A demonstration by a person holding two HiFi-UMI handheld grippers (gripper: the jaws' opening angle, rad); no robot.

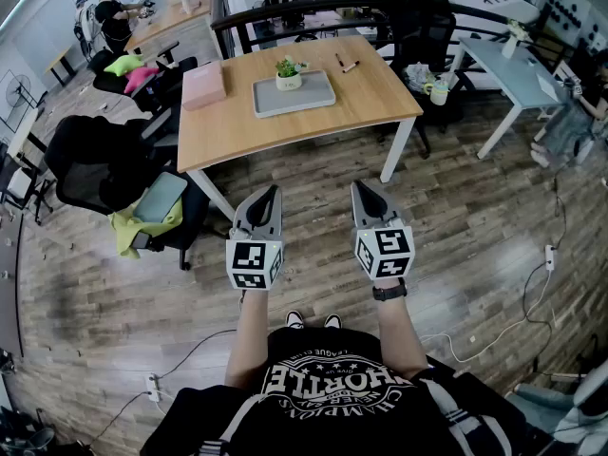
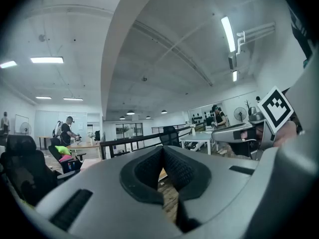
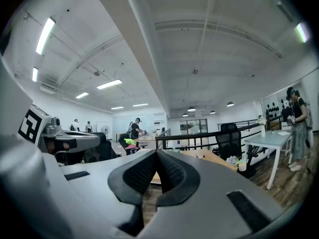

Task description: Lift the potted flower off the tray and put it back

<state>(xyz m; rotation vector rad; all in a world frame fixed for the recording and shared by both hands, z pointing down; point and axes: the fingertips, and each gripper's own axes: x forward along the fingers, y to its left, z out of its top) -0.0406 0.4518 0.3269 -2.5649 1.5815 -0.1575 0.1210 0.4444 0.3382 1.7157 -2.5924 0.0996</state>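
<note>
start posture, judged to precede any reach: the left gripper [image 1: 275,192] and right gripper [image 1: 360,187] are held level, side by side, short of the wooden table [image 1: 370,93]. both pairs of jaws are pressed together with nothing between them. the potted flower [image 1: 289,73] is seen upright on the tray [image 1: 312,96] at mid-table, well apart from both grippers.

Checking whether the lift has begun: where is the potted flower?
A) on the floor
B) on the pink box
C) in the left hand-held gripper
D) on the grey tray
D: the potted flower stands on the tray on the wooden table, while the left hand-held gripper and the right hand-held gripper are shut, empty and short of the table.
</note>
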